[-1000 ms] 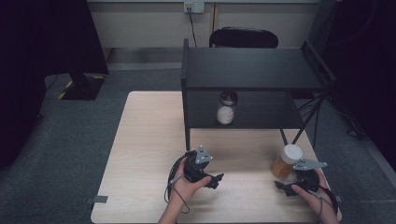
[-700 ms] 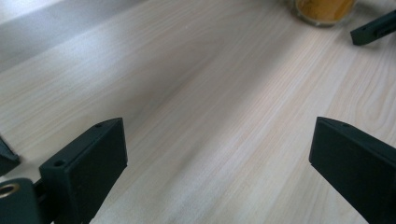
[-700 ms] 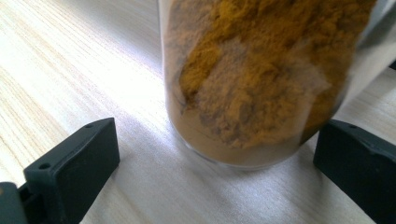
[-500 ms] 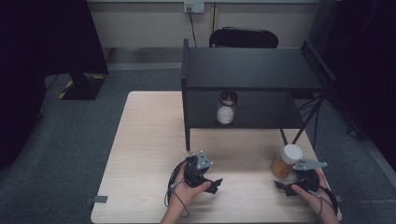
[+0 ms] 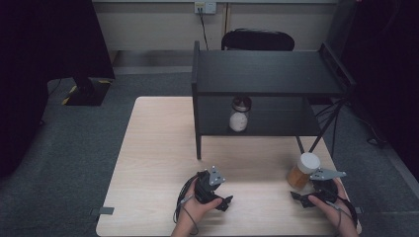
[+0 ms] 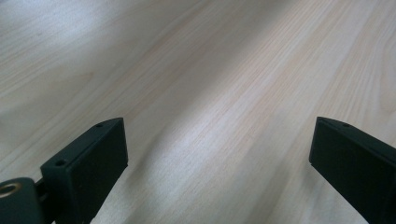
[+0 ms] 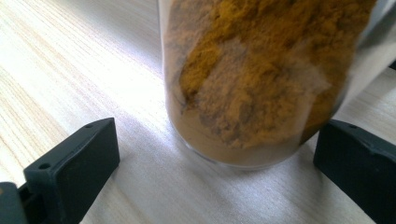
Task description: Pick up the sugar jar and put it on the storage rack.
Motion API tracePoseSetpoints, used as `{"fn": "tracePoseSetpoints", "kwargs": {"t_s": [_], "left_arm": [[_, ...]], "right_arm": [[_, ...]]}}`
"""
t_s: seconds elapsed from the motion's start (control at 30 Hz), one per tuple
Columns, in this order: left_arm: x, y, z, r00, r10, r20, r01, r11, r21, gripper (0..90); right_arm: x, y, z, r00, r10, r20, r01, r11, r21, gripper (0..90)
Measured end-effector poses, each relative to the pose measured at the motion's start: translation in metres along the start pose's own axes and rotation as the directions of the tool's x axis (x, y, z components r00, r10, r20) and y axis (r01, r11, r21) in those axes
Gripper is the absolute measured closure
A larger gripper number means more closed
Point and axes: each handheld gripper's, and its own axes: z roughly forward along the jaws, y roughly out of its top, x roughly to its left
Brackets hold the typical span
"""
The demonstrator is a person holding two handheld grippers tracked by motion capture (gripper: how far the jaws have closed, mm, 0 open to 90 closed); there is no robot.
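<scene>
The left gripper rests low over the table near its front edge, held in the person's left hand. In the left gripper view its jaws stand wide apart with nothing between them but bare pale wood.

The right gripper sits at the front right of the table in the right hand, its grey plate on top. Its jaws are also spread wide. In the right gripper view a clear jar of orange-brown powder stands just ahead of the jaws, partly between their tips; the right jaw lies very close to the jar's base, but whether it touches I cannot tell, and the left jaw is clear of it. The jar is not gripped.

In the high view this jar has a white lid and stands upright on the table, just beside the right gripper and near the table's right edge.

Farther back a black two-tier shelf stands on the far half of the table. On its lower tier sits a second jar with white contents and a dark lid. A black chair stands behind the table
</scene>
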Motion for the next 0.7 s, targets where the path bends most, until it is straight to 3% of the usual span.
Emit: {"fn": "tracePoseSetpoints", "kwargs": {"t_s": [0.3, 0.7], "left_arm": [[-0.0028, -0.0009, 0.0009, 0.9996, 0.019, -0.020, -0.018, 0.9996, 0.022, 4.2], [-0.0020, -0.0045, 0.0025, 0.9996, 0.012, -0.024, -0.011, 0.9992, 0.039, 3.5]], "right_arm": [[0.0000, 0.0000, 0.0000, 1.0000, 0.000, 0.000, 0.000, 1.000, 0.000, 0.0], [0.0000, 0.0000, 0.0000, 1.0000, 0.000, 0.000, 0.000, 1.000, 0.000, 0.0]]}}
